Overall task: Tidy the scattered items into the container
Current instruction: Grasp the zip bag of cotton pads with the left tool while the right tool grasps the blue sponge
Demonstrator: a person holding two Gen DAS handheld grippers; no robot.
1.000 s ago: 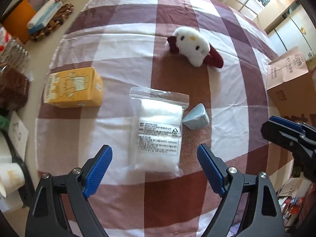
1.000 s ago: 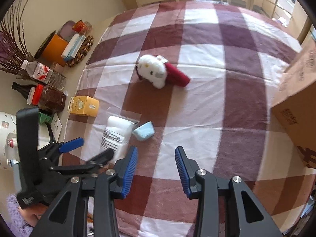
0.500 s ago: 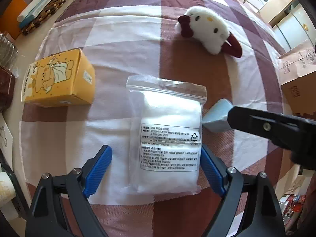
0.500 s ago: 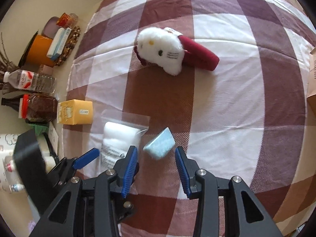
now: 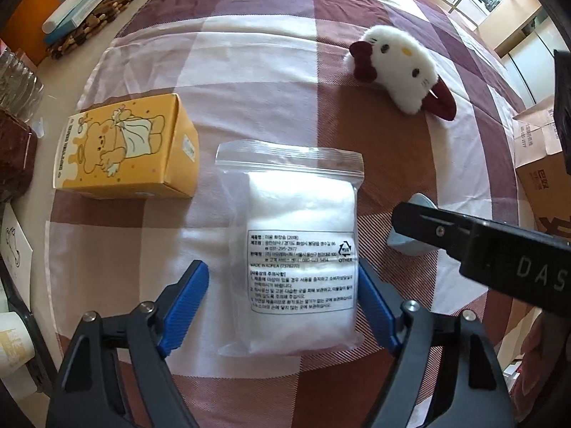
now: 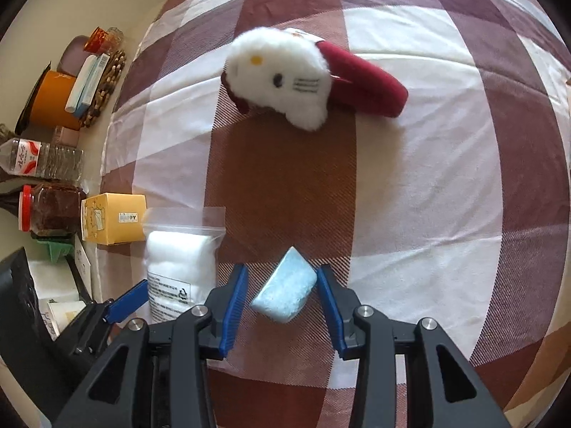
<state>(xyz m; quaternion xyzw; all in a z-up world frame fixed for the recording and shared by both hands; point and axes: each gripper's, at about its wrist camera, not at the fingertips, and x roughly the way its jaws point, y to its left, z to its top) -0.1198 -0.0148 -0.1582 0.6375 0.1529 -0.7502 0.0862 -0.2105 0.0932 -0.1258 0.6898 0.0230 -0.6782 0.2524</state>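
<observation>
A clear zip bag of white cotton (image 5: 296,249) lies on the checked cloth. My left gripper (image 5: 282,306) is open, its blue pads either side of the bag's near end. A light blue wedge (image 6: 285,289) lies to the bag's right. My right gripper (image 6: 282,306) is open with the wedge between its pads, not clamped. In the left wrist view the wedge (image 5: 410,242) is mostly hidden by the right gripper's body. A yellow bear box (image 5: 125,149) lies left of the bag. A white cat plush with red bow (image 5: 399,67) lies further back. The cardboard box (image 5: 539,164) stands at right.
Off the cloth's left edge stand a jar with red lid (image 6: 46,210), a water bottle (image 6: 39,160), an orange container (image 6: 50,103) and a beaded mat with small boxes (image 5: 89,25). Paper cups (image 5: 14,339) sit at the near left.
Both grippers have moved forward and down. The left one now straddles the cotton bag and the right one now straddles the blue wedge. Nothing has been taken hold of.
</observation>
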